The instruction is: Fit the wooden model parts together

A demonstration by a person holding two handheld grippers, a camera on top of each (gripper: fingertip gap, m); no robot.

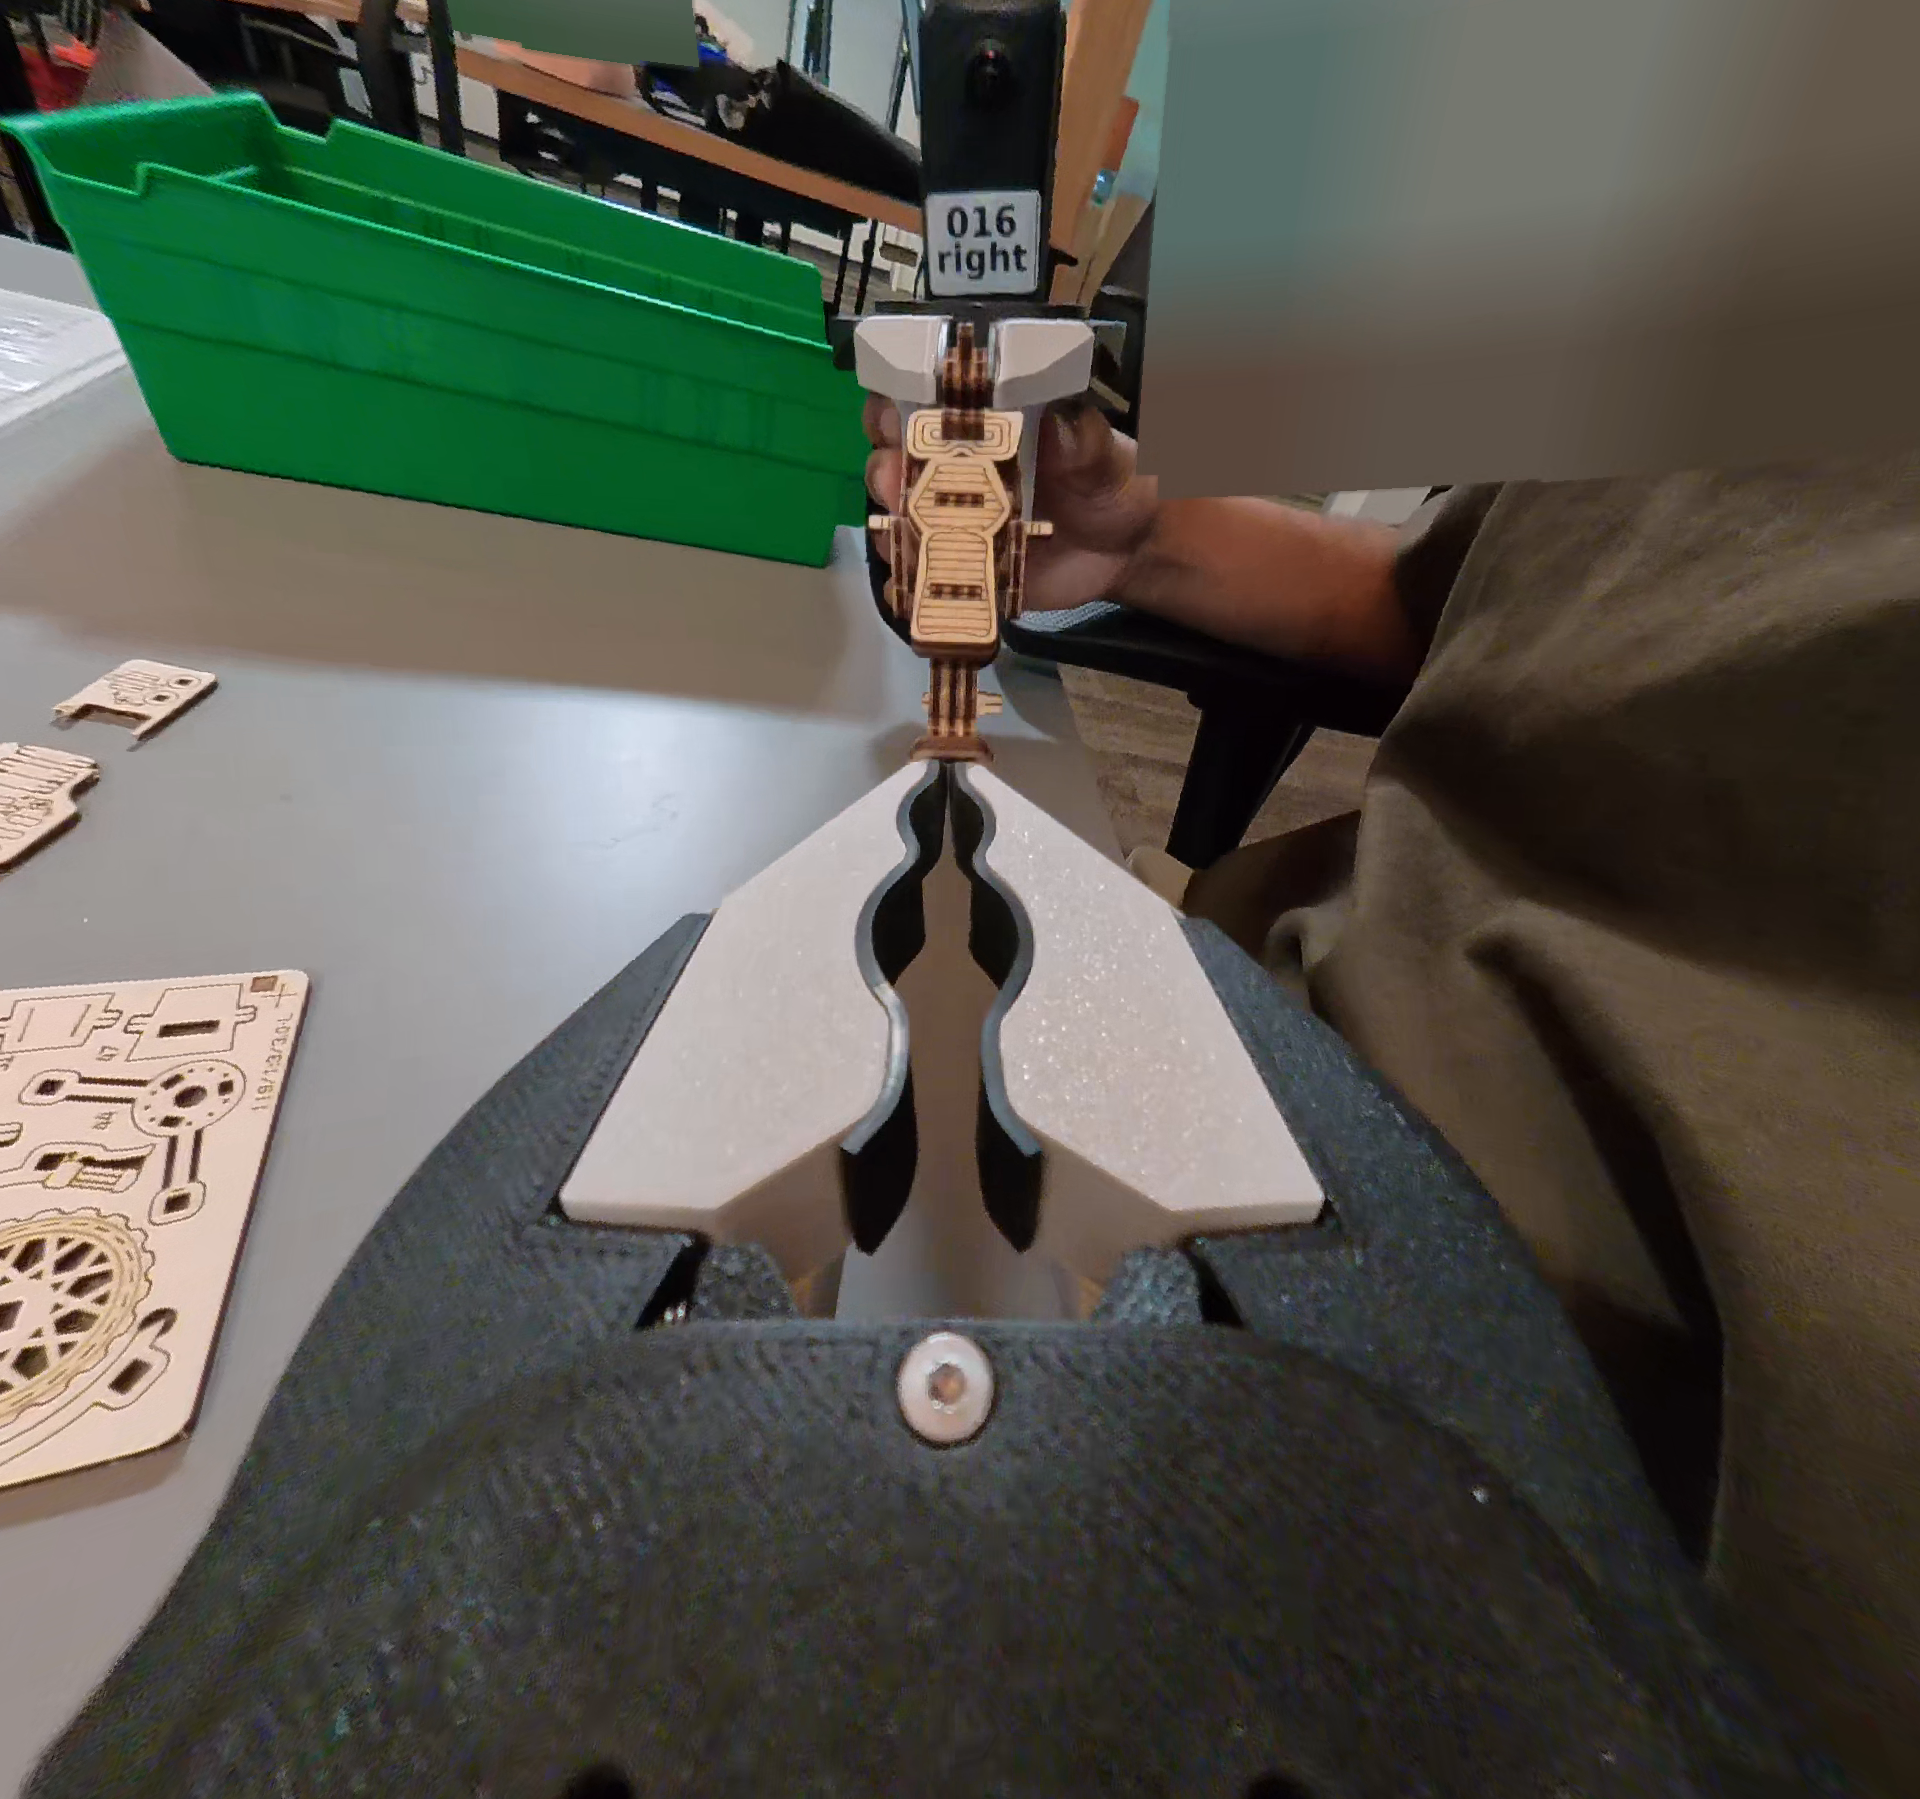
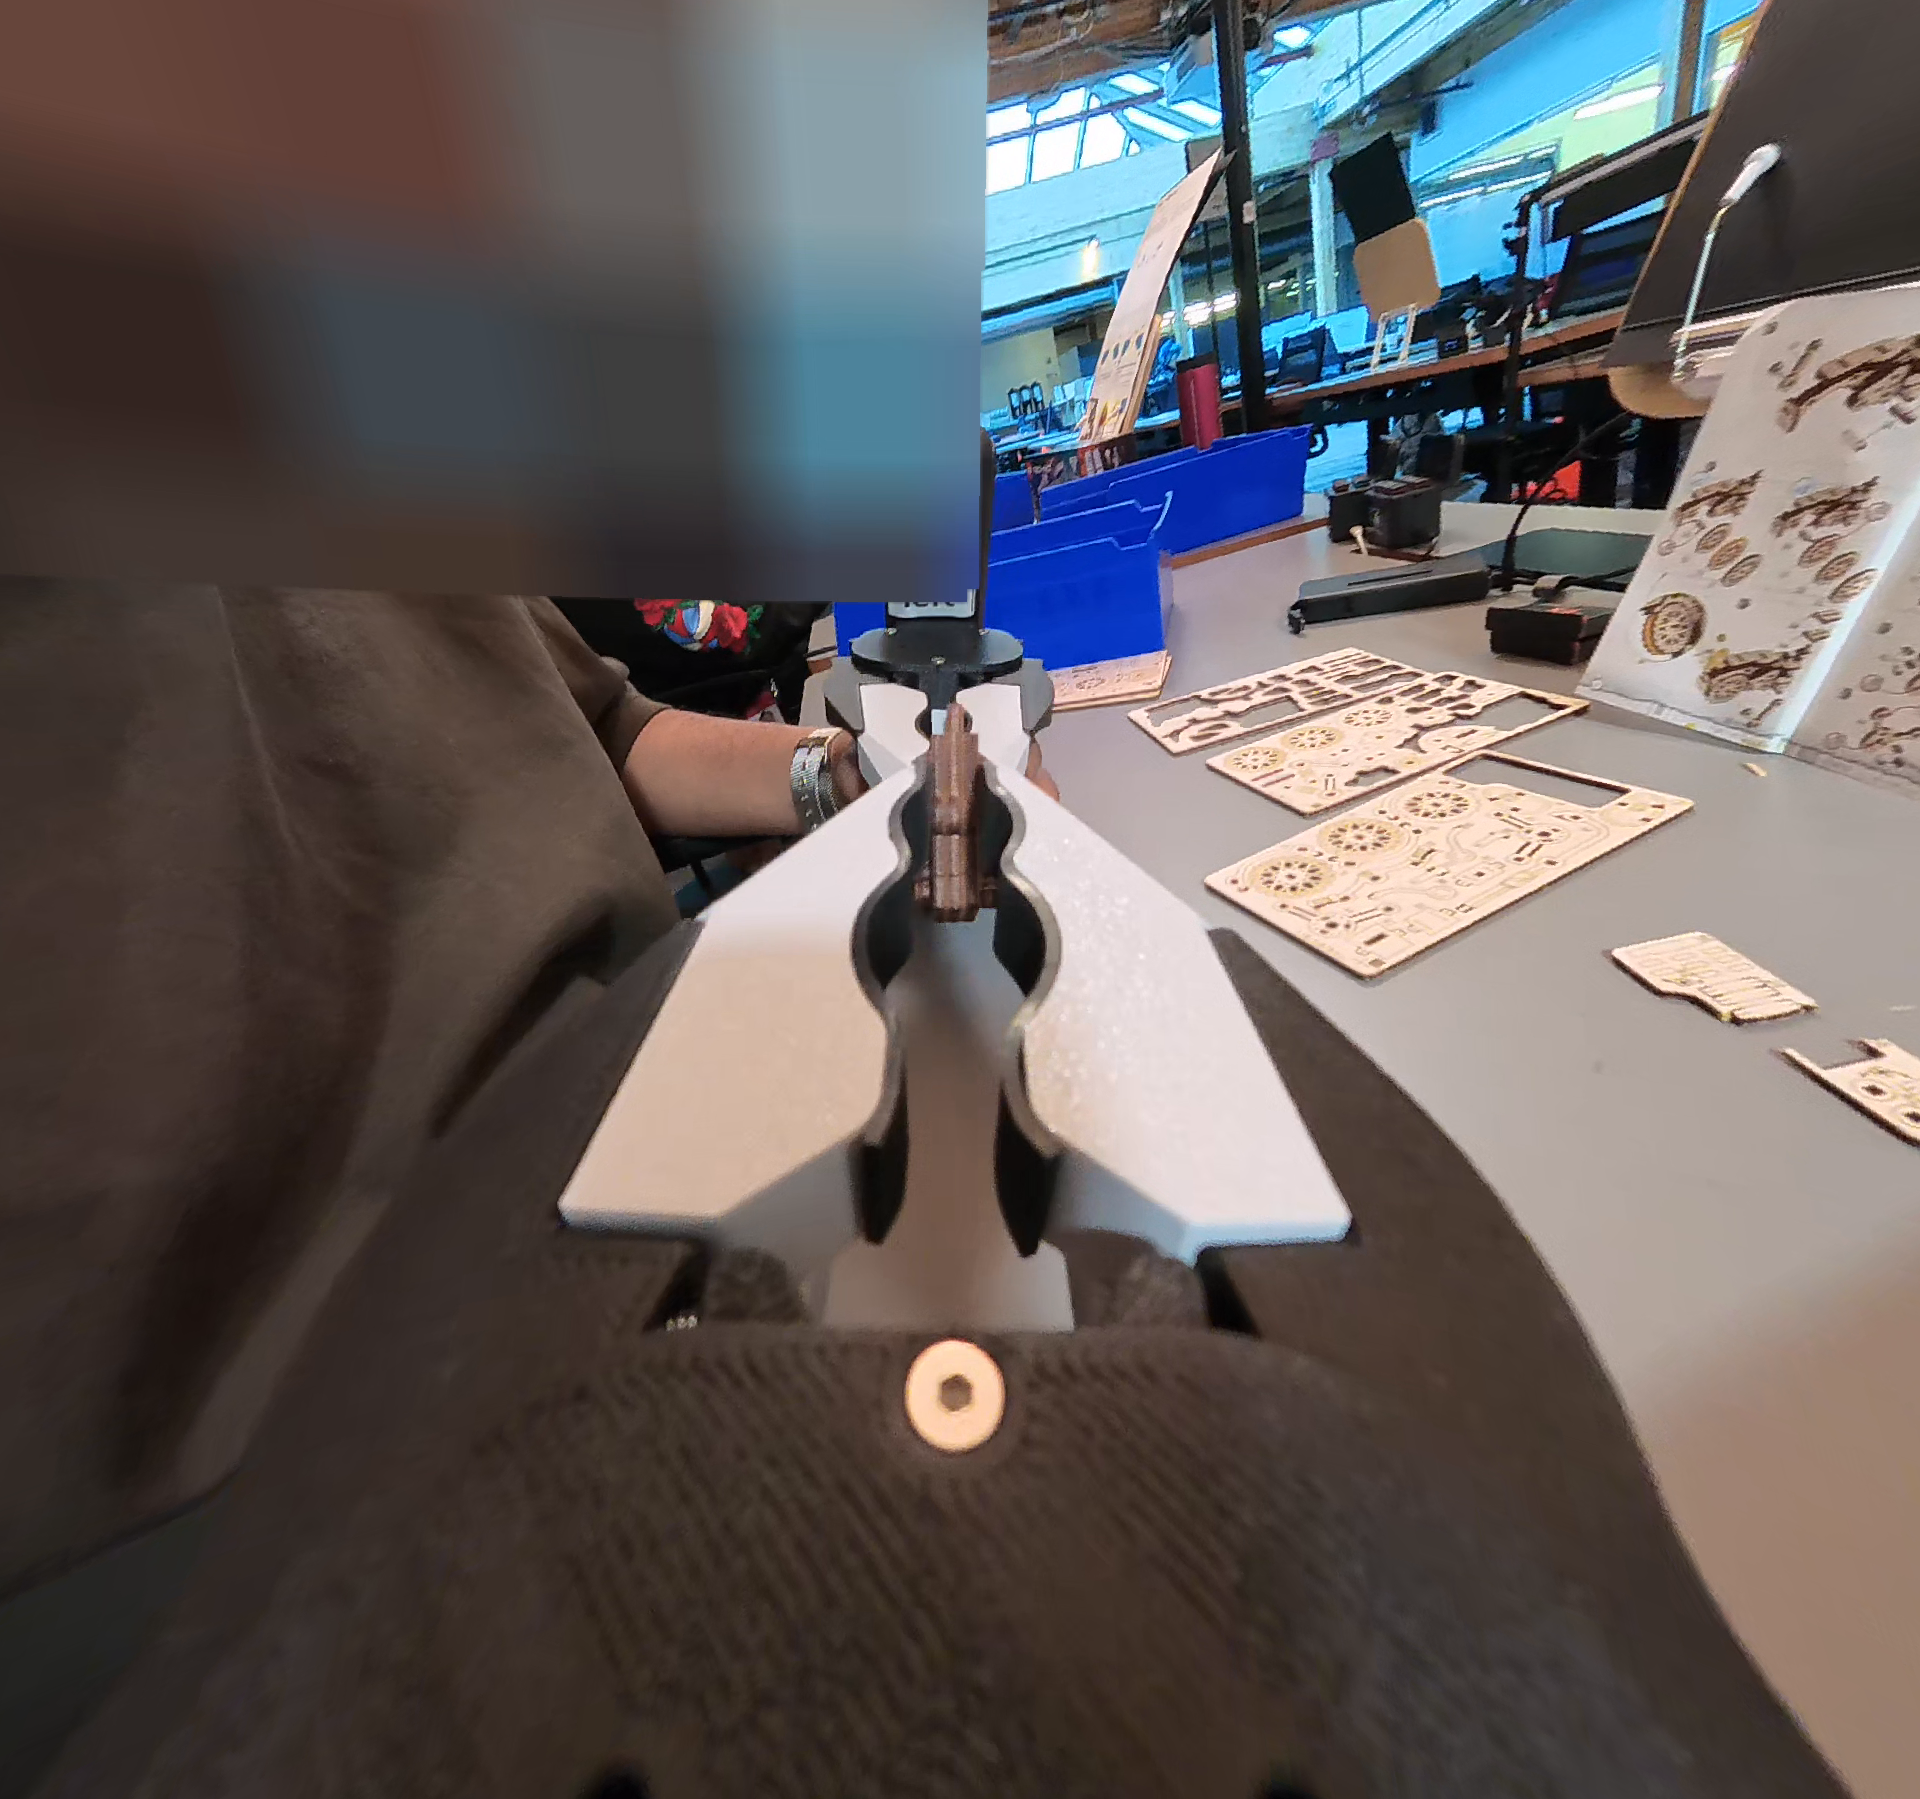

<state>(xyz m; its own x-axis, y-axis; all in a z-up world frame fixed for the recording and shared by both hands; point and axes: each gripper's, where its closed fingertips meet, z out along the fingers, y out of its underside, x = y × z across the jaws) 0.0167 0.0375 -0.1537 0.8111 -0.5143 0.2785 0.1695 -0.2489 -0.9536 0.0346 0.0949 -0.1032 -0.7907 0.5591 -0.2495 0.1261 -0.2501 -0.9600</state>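
Observation:
A small wooden model assembly (image 1: 956, 544) of layered, engraved plywood parts is held in the air between my two grippers, which face each other. In the left wrist view my left gripper (image 1: 951, 773) is shut on its near, narrow end. My right gripper (image 1: 971, 362) clamps the far end, with a hand behind it. In the right wrist view my right gripper (image 2: 954, 793) is shut on the same assembly (image 2: 951, 845), which looks dark in shadow. The left gripper (image 2: 940, 710) meets it just beyond. The joint between the parts is hidden by the fingers.
On the grey table (image 1: 520, 762) are a green bin (image 1: 468, 326), a plywood parts sheet (image 1: 114, 1209) and loose parts (image 1: 135, 695). The right wrist view shows more parts sheets (image 2: 1444, 856), loose pieces (image 2: 1714, 980), blue bins (image 2: 1081, 586) and an instruction booklet (image 2: 1787, 544). The person's olive-shirted torso (image 1: 1610, 918) is close. One gripper's finger ends stand about 9 cm off the other's.

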